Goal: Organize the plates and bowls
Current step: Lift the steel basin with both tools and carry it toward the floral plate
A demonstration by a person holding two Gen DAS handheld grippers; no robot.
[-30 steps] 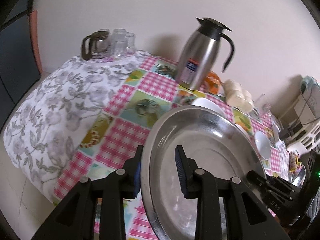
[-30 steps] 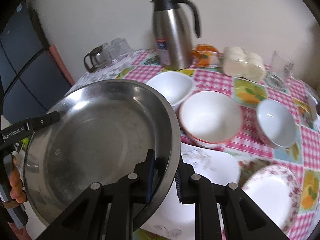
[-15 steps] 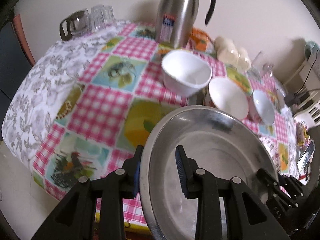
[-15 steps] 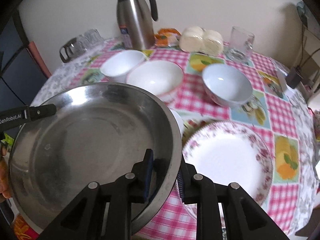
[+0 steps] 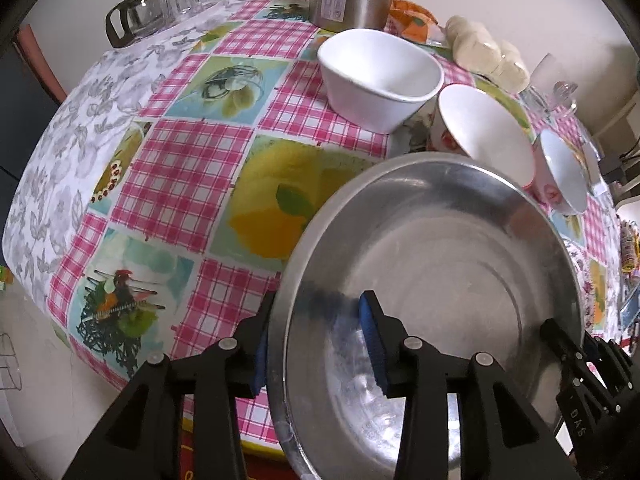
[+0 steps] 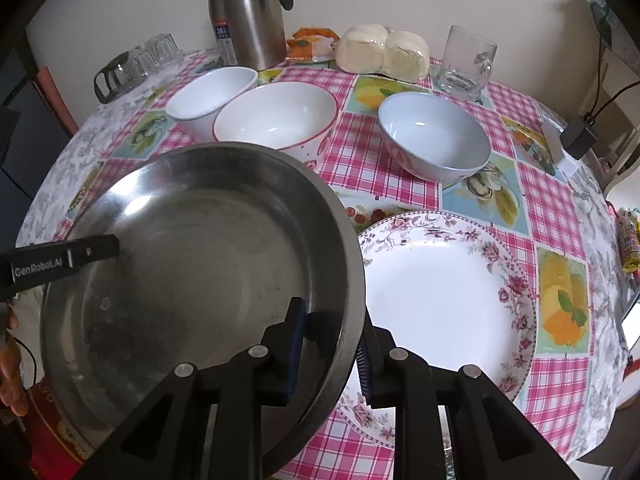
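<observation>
- Two hand-held grippers straddle opposite edges of one large steel plate (image 6: 192,264), which fills the lower left of the right wrist view and the lower right of the left wrist view, low over the near edge of the surface (image 5: 188,184).
- Left hand-held gripper (image 5: 316,344): its jaws are opening, with the plate's rim between them; the inner blue pad stands clear of the metal, so the pinch looks let go.
- Right hand-held gripper (image 6: 328,344): its jaws sit narrow around the rim at the plate's lower right edge; I cannot tell for sure that both pads press, though it looks like the hold that carries the plate.
- Just right of the steel plate lies a floral-rimmed white plate (image 6: 444,288); whether the two touch I cannot tell.
- Three bowls stand behind: a plain white bowl (image 6: 212,98), a red-rimmed bowl (image 6: 276,118) beside it, and a pale blue bowl (image 6: 434,136) further right.
- Step in hand, as I judge it: setting the steel plate down in its place.
- Next move calls for seating the plate flat, freeing both rims, then backing out without nudging the red-rimmed bowl just behind.
</observation>
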